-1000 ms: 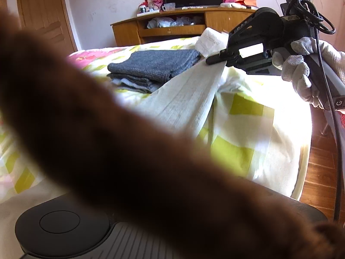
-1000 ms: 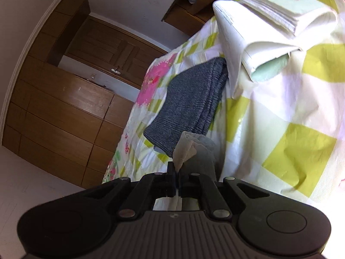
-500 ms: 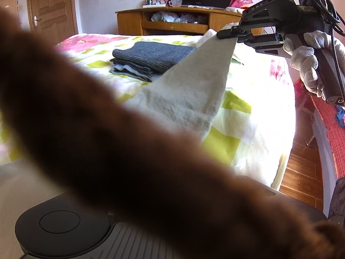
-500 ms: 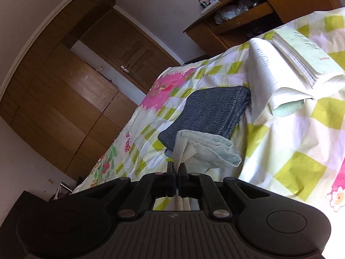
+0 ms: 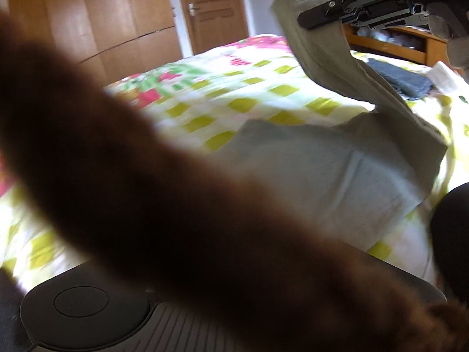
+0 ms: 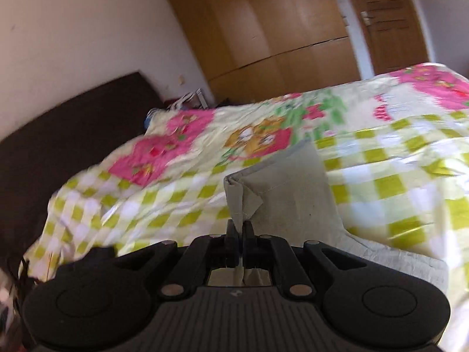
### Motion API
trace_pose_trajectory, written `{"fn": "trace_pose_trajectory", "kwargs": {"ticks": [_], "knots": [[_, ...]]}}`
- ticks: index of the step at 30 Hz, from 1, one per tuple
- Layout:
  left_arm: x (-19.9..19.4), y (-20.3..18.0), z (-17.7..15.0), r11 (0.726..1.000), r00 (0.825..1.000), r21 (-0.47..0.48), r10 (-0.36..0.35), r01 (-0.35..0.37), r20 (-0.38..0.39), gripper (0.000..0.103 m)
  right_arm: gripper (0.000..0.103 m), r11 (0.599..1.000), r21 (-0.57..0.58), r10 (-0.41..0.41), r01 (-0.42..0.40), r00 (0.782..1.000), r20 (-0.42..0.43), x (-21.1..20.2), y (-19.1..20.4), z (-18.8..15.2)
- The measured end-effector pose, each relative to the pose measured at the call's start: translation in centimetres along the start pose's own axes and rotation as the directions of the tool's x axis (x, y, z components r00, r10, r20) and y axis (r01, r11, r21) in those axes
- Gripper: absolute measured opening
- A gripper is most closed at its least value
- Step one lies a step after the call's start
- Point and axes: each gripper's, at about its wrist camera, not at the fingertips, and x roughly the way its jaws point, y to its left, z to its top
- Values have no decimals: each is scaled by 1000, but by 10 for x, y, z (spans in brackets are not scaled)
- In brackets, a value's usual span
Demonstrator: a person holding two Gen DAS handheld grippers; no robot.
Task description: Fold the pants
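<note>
Pants half lifted off the bed, my left view mostly blocked.

A blurred brown shape covers my left tongs, so I cannot tell their state. My right tongs are clenched on a hem of the pale pants, raised above the checked bed. Only the left view shows the pants trailing onto the bed and the folded grey clothes.

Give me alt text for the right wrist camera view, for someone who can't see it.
The right gripper, jaws shut, pinches the edge of pale grey-green pants, holding a folded end up above a bed covered by a yellow-green checked and pink floral quilt. A dark headboard stands at left, wooden wardrobe doors behind; the picture is motion-blurred.
</note>
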Motion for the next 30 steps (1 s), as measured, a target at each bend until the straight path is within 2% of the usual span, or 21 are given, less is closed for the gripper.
{"fn": "trace_pose_trajectory", "kwargs": {"ticks": [3,5,8,11,14,18,20,22,23,25,27,30], "knots": [[-6,29,-26,996,997,-61,60,-63,-43,31,21,990,-139,13,-36,986,-164,74,41,-42],[-8,39,-39,992,997,-105,59,-65,-58,32,21,987,-154,9,-51,966,-257,104,50,-71],[-12,45,-52,989,998,-144,41,-47,-48,32,21,981,-196,-42,-16,956,-289,111,55,-94],[-14,50,-57,987,1000,-158,24,-26,-15,34,21,977,-211,-80,21,959,-273,99,51,-87],[-13,54,-59,986,1000,-164,12,-11,10,36,21,991,-118,-86,60,969,-230,86,44,-57],[-13,60,-70,977,999,-212,-18,24,32,36,21,993,-33,-113,112,992,-59,76,52,-2],[-16,61,-73,973,999,-230,-24,33,40,36,21,996,-42,-81,82,997,16,79,69,16],[-20,63,-78,969,999,-245,-28,38,45,36,21,991,-134,-18,20,1000,21,90,96,18],[-22,63,-79,968,999,-247,-28,38,44,36,21,981,-192,9,-12,1000,-17,99,111,8],[-26,63,-82,967,999,-251,-27,37,43,36,21,958,-271,49,-91,987,-156,122,133,-25],[-29,61,-84,968,999,-249,-28,38,44,36,21,935,-313,68,-166,951,-300,140,145,-62],[-31,60,-88,967,999,-251,-31,41,41,36,22,918,-356,43,-177,934,-354,153,150,-91]]}}
